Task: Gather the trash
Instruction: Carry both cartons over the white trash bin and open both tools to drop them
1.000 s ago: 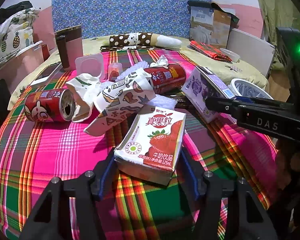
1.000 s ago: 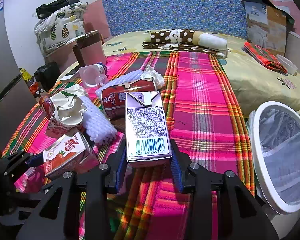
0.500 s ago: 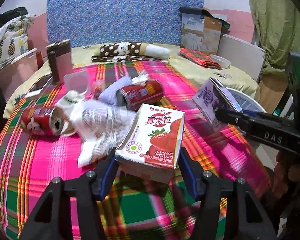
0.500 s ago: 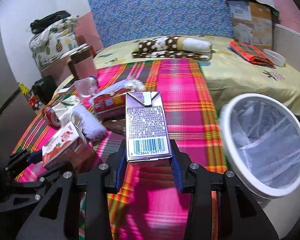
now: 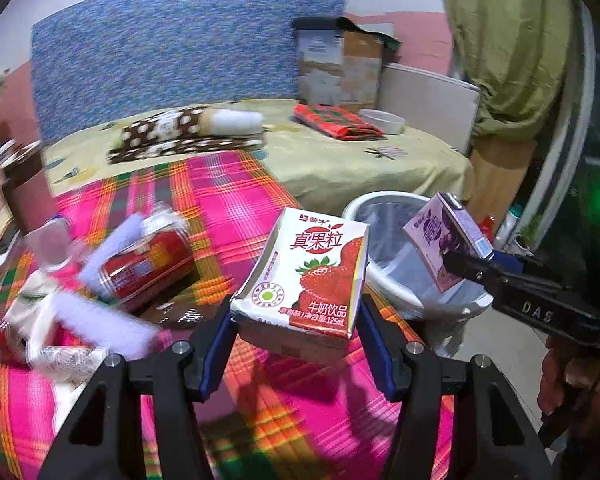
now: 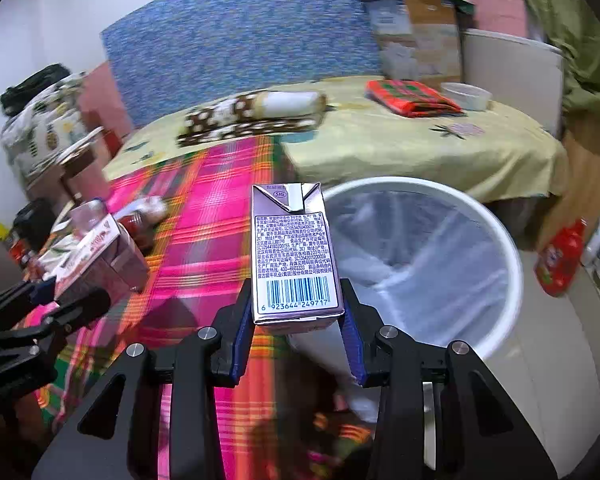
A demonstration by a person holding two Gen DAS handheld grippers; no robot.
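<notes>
My left gripper [image 5: 296,332] is shut on a strawberry milk carton [image 5: 308,276], held above the pink plaid cloth [image 5: 228,208]. My right gripper [image 6: 296,328] is shut on a purple drink carton [image 6: 294,256], barcode side up, at the near-left rim of the white lined trash bin [image 6: 500,280]. In the left wrist view the purple carton [image 5: 440,240] hangs over the bin [image 5: 380,216] at the right. A red can [image 5: 148,268], white foam netting [image 5: 100,312] and crumpled paper [image 5: 56,352] lie on the cloth at the left.
A yellow-sheeted bed [image 6: 420,140] holds a spotted roll [image 6: 252,114], a red folded cloth [image 6: 412,98] and a white bowl [image 6: 466,94]. A cardboard box [image 5: 340,68] stands behind. A red bottle [image 6: 560,260] sits on the floor right of the bin.
Both grippers have swung right with their cartons, from above the trash pile toward the bin. The bin is now large in both views and the pile has slid left.
</notes>
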